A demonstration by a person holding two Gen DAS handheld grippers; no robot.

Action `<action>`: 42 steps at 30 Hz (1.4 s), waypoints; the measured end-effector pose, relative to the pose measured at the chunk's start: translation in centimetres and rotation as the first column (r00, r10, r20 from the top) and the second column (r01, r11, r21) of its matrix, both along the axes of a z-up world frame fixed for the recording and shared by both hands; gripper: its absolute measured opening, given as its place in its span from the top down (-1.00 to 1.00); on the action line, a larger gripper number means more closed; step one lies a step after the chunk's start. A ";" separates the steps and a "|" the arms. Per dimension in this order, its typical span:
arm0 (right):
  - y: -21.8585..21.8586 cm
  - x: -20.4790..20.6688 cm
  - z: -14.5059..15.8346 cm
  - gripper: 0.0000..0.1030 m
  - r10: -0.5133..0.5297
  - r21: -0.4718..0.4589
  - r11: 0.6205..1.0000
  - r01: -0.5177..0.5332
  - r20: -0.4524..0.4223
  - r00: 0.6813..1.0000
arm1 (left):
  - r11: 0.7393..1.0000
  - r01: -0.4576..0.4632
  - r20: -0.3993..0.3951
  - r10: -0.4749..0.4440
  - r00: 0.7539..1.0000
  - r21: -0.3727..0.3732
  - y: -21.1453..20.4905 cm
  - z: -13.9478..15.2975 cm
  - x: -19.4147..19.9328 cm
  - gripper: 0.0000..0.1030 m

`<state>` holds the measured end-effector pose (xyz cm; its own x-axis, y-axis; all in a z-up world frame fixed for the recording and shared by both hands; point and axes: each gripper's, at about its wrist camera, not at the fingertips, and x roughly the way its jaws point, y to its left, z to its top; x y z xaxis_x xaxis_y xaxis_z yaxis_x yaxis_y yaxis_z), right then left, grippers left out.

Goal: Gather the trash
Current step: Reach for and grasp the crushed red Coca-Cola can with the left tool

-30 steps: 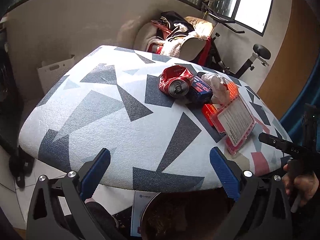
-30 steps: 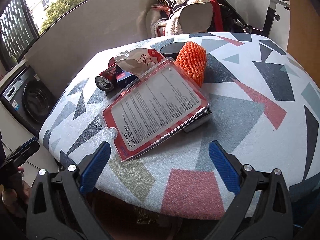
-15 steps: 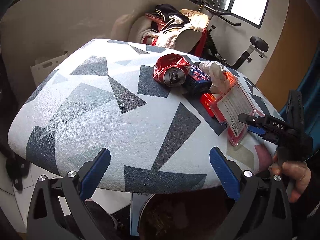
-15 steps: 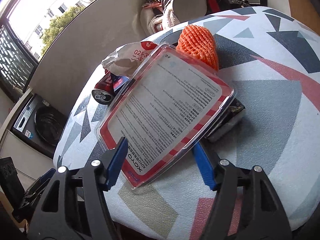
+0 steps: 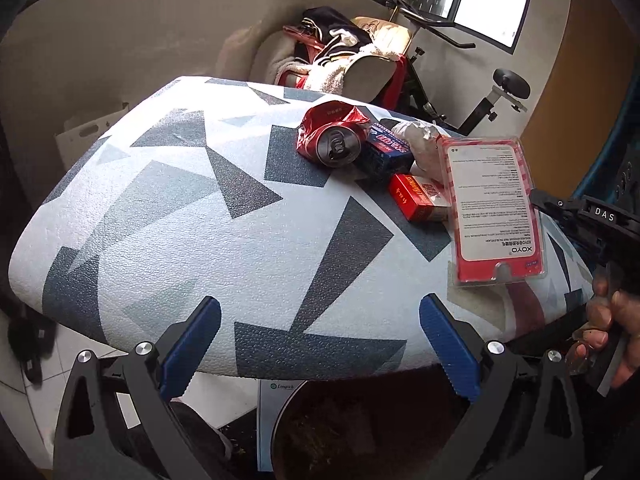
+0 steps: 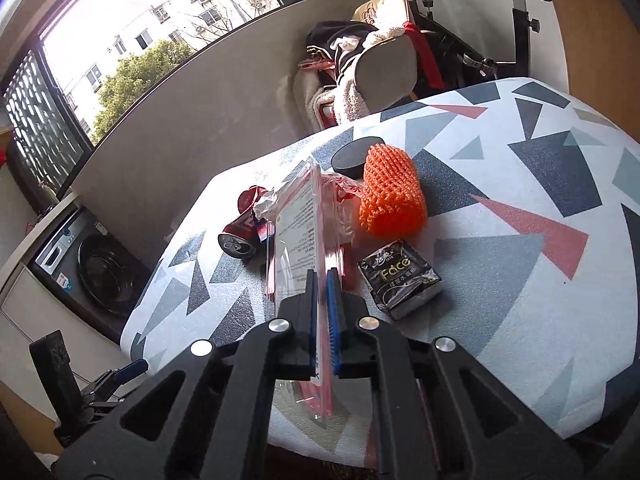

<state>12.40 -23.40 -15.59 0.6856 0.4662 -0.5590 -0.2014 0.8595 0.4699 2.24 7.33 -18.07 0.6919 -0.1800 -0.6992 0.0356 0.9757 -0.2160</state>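
Here, your right tongs [image 6: 323,320] pinch the red blister pack [image 5: 494,208] by its lower edge, tilted up off the tabletop [image 5: 200,216]. It looks light, stiff and slippery, so grip the flat rim. Your left tongs [image 5: 320,348] gape wide, empty.

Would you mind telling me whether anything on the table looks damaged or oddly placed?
Yes. The red drink can at the far side of the table is crushed and lying on its side. The plastic blister pack is off the surface, tilted on edge, clamped in the right gripper. Other litter simply lies there.
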 end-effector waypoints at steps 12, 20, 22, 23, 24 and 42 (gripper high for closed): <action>-2.1 -1.4 4.0 0.82 -0.032 -0.213 0.975 0.060 0.131 0.991 | 0.997 -0.012 -0.014 0.011 1.000 -0.072 1.1 0.5 1.0 -0.88; -1.4 -1.3 3.5 0.82 -0.002 -0.292 0.956 0.041 0.130 0.991 | 0.993 0.034 0.011 -0.033 0.999 -0.115 0.7 3.3 5.4 -0.88; -1.3 -1.2 3.4 0.82 -0.002 -0.289 0.956 0.040 0.129 0.992 | 0.989 0.045 0.011 -0.044 0.999 -0.139 0.7 4.1 7.3 -0.88; -1.3 -1.2 3.4 0.82 -0.003 -0.287 0.957 0.040 0.127 0.992 | 0.988 0.051 0.014 -0.049 0.999 -0.144 0.5 4.4 8.3 -0.88; -1.3 -1.1 3.3 0.82 -0.005 -0.285 0.958 0.041 0.126 0.992 | 0.987 0.065 0.019 -0.063 0.998 -0.145 0.3 4.7 9.2 -0.88; -2.4 0.1 0.9 0.82 -0.020 -0.248 0.968 0.038 0.075 0.997 | 0.999 -0.051 -0.308 0.047 0.950 -0.005 -3.6 2.6 29.8 -0.82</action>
